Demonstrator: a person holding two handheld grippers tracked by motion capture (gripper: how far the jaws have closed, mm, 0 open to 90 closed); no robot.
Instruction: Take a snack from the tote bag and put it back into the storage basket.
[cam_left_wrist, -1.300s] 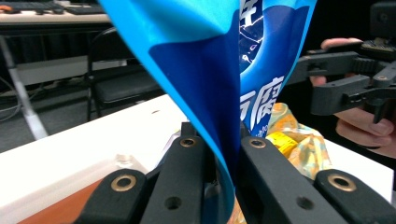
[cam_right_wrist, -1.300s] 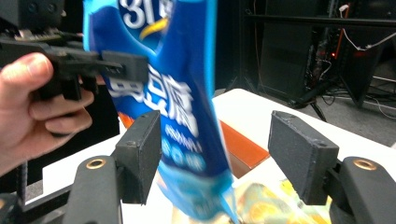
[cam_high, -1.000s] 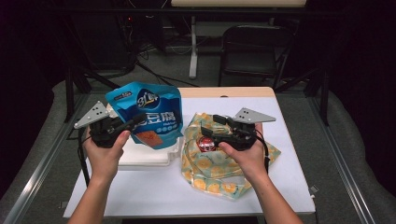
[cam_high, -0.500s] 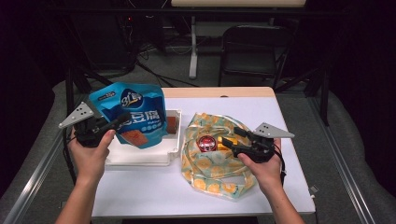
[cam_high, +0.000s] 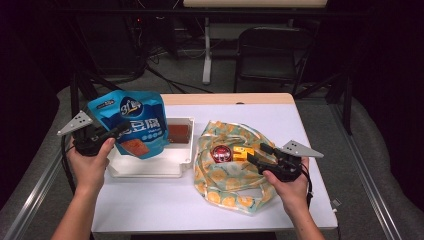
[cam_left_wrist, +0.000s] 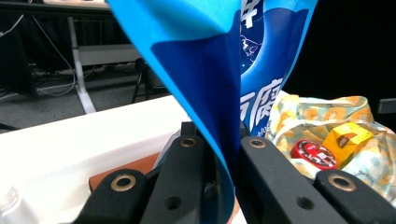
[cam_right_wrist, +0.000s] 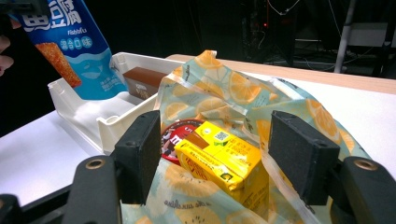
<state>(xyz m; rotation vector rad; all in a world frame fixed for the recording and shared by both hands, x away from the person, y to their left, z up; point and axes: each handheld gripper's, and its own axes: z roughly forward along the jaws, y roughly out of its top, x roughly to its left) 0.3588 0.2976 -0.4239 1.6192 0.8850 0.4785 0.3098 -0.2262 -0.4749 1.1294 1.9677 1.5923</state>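
Aloft over the white tray's (cam_high: 150, 167) left end, a blue snack pouch (cam_high: 134, 122) hangs pinched in the left gripper's (cam_high: 112, 134) jaws, its lower edge hiding part of the tray. Beside it, the right gripper (cam_high: 257, 154), jaws spread, reaches the yellow carton (cam_right_wrist: 219, 156) inside a lemon-print bag (cam_high: 235, 185); bare table (cam_high: 165, 205) lies nearer.

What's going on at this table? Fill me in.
A person works with a tool in each hand. The left tool is shut on a blue snack bag, held above a white tray. The right tool is open beside a yellow carton and a red tin lying in an orange-print bag.
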